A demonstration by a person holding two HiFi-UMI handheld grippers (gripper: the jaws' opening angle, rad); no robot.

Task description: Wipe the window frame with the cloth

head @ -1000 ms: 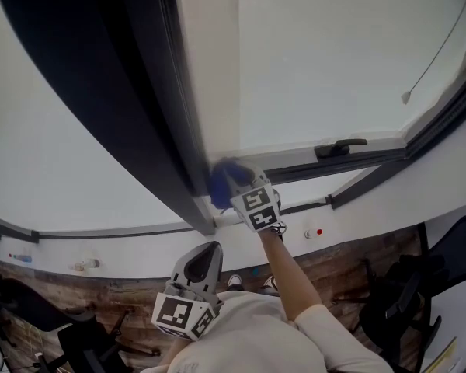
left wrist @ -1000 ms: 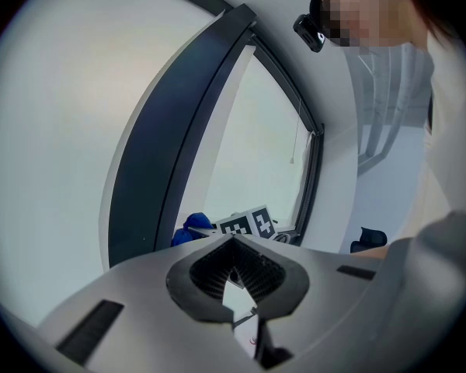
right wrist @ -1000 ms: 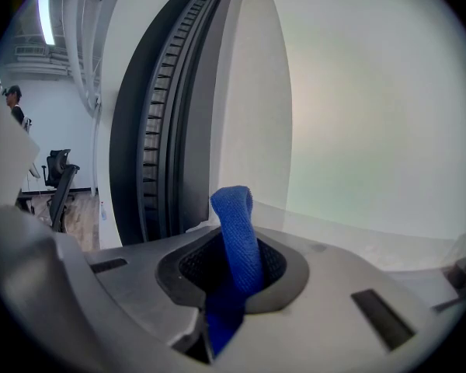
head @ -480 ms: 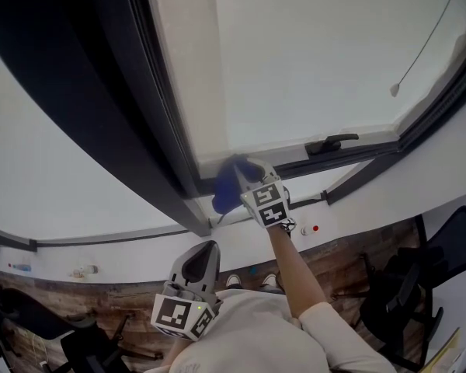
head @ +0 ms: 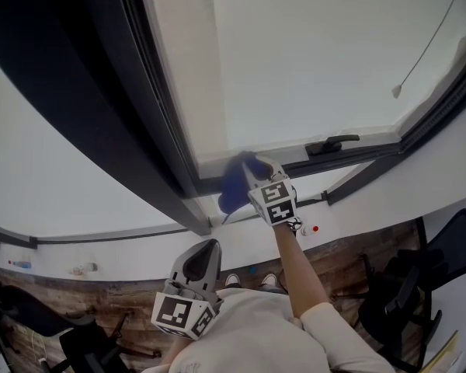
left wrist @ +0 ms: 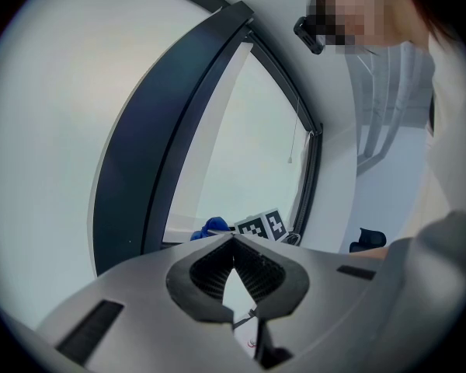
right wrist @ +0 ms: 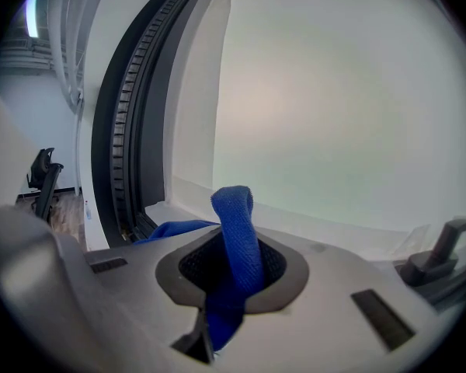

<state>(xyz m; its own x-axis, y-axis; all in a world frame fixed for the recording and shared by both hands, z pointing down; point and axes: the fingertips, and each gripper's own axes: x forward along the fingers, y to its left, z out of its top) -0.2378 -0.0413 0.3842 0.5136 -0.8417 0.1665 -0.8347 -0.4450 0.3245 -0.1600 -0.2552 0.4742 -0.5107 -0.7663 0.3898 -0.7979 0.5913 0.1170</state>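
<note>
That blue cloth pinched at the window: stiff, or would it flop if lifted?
Probably floppy: the blue woven cloth bends over above the jaws and droops beside them. Likely light and not slippery, given its textured weave.

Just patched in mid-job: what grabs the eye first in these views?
The bright blue cloth stands out most. It is clamped in the jaws of the right gripper and held up at the lower corner of the pale pane, beside the broad dark window frame. The left gripper hangs low near the person's body, jaws together with nothing in them.
</note>
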